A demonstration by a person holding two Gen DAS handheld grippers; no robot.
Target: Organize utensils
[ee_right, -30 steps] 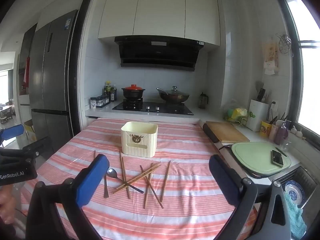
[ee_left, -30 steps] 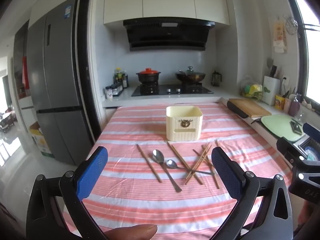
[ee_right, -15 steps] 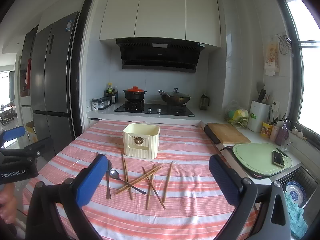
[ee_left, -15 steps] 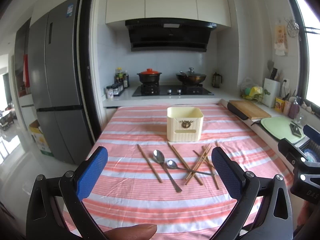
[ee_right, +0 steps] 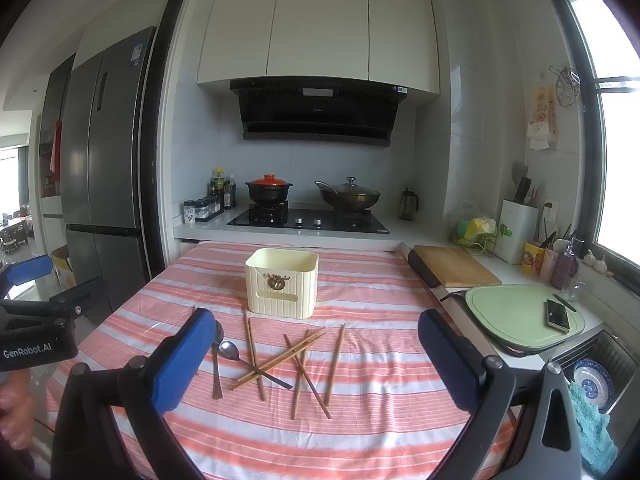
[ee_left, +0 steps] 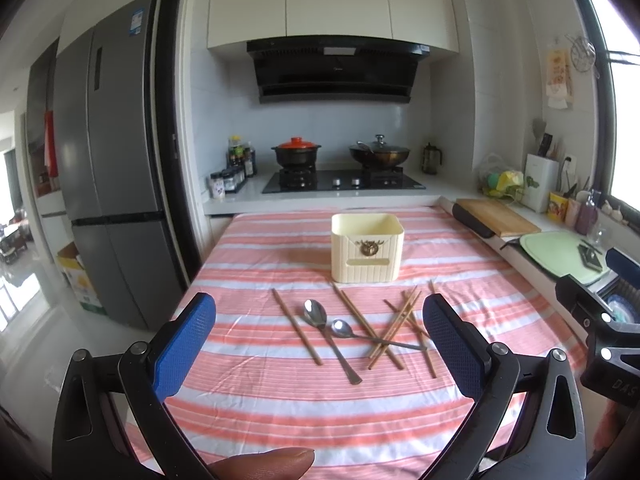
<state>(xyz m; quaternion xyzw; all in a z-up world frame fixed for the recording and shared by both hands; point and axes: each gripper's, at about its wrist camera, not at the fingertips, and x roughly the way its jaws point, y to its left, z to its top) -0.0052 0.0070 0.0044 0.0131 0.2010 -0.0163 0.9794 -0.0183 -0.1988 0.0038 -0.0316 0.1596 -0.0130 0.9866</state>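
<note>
A cream utensil holder (ee_left: 367, 247) stands upright on the striped tablecloth (ee_left: 280, 400); it also shows in the right wrist view (ee_right: 282, 282). In front of it lie several wooden chopsticks (ee_left: 394, 328) in a loose crossed pile, one single chopstick (ee_left: 297, 325) to the left, and two metal spoons (ee_left: 330, 338). In the right wrist view the chopsticks (ee_right: 298, 360) and spoons (ee_right: 224, 354) lie the same way. My left gripper (ee_left: 319, 332) is open and empty, above the near table. My right gripper (ee_right: 312, 350) is open and empty, also short of the utensils.
A stove with a red-lidded pot (ee_left: 297, 151) and a wok (ee_left: 379, 153) is behind the table. A wooden cutting board (ee_right: 454, 266), a green board (ee_right: 516, 314) with a phone (ee_right: 558, 314), and a sink with a dish (ee_right: 594, 380) lie to the right. A fridge (ee_left: 108, 160) stands left.
Both views have tilted up a little and drawn slightly nearer the table. Both grippers stay open. The utensils have not moved.
</note>
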